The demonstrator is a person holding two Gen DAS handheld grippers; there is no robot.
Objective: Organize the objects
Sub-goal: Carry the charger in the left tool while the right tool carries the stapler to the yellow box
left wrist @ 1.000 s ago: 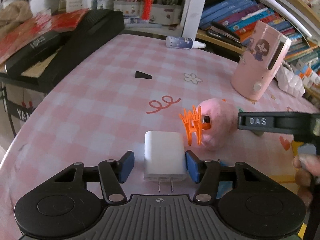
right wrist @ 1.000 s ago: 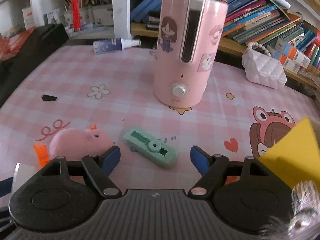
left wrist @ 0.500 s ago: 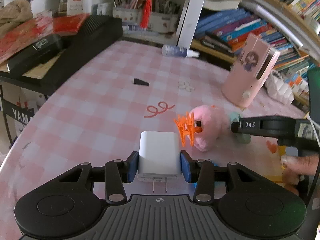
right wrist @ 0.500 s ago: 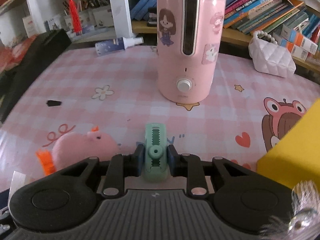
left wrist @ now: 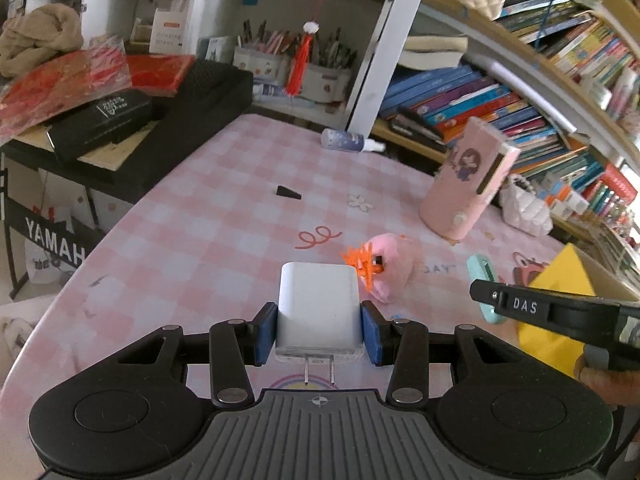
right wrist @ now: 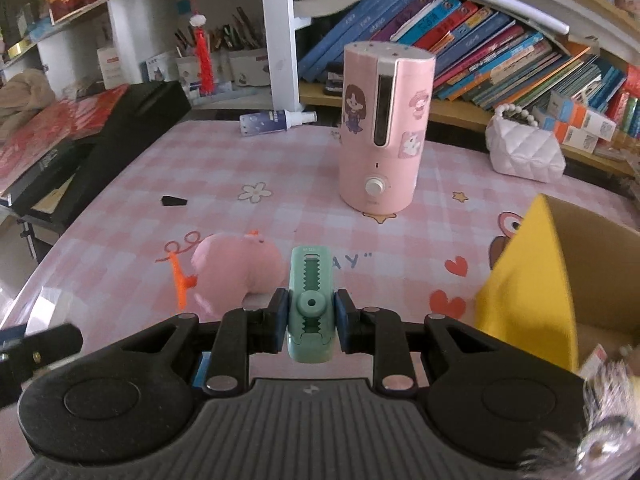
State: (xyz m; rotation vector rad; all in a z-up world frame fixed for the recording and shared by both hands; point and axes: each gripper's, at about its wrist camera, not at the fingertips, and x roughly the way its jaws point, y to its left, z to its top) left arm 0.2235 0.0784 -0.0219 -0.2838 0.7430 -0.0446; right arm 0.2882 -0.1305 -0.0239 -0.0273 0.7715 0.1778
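My left gripper (left wrist: 319,330) is shut on a white charger plug (left wrist: 318,308), prongs toward the camera, held above the pink checked table (left wrist: 208,232). My right gripper (right wrist: 311,320) is shut on a mint-green correction tape (right wrist: 311,300), also lifted; it shows in the left wrist view (left wrist: 482,276) too. A pink plush toy (right wrist: 236,268) with an orange clip (right wrist: 180,280) lies on the table between them. A yellow cardboard box (right wrist: 560,280) stands open at the right.
A tall pink humidifier (right wrist: 384,136) stands mid-table, a spray bottle (right wrist: 276,120) lies at the far edge, a white quilted bag (right wrist: 524,148) at far right, a small black wedge (right wrist: 174,200) at left. Black cases (left wrist: 160,120) and bookshelves border the table.
Both grippers closed on their objects, the charger and the correction tape, and lifted them off the table. Both views rose and pulled back.
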